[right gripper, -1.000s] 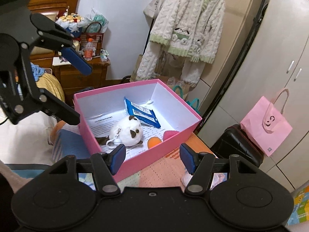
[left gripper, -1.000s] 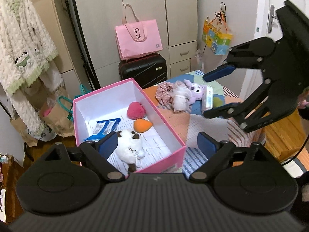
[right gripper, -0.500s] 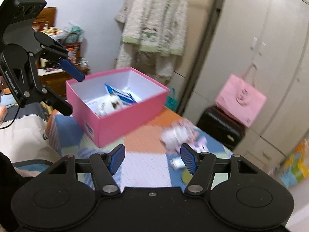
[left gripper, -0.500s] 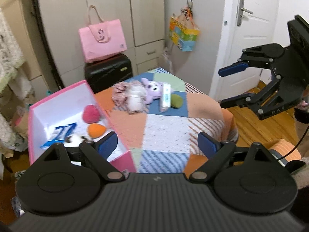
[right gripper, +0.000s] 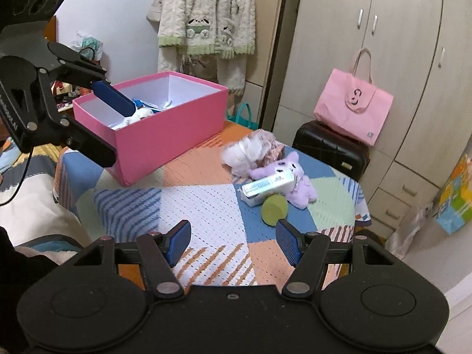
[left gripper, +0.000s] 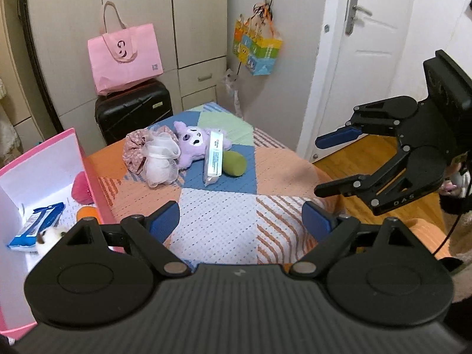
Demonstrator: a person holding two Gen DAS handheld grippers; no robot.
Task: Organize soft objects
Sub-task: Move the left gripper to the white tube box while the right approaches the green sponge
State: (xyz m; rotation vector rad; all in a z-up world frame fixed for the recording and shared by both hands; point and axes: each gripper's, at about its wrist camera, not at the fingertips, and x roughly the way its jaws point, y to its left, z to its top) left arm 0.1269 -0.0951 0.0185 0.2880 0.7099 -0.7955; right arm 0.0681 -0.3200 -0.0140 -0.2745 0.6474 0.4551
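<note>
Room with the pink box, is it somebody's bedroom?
Probably a bedroom: tall beige wardrobe cupboards, a fluffy cream pyjama set hanging up, and a black hard-shell suitcase on the floor.

- Left gripper (left gripper: 240, 221): matte black plastic two-finger tool; ribbed dark grey housing nearest the camera with a small pale zigzag mark at its centre; two round black discs either side; silver pivot pins at the linkage joints; triangular cut-outs in the arms; blue rubbery pads (left gripper: 163, 221) on the fingertips
- Right gripper (right gripper: 233, 243): the same black build; a small screw at the housing's centre; silver pivots; ridged blue pads (right gripper: 287, 242)
- From the left view, the right gripper's side bears pale lettering, a boxy black camera block at its far end, and a thin black cable trailing down
- Dark sleeve (right gripper: 11, 253) at the left edge of the right view
</note>
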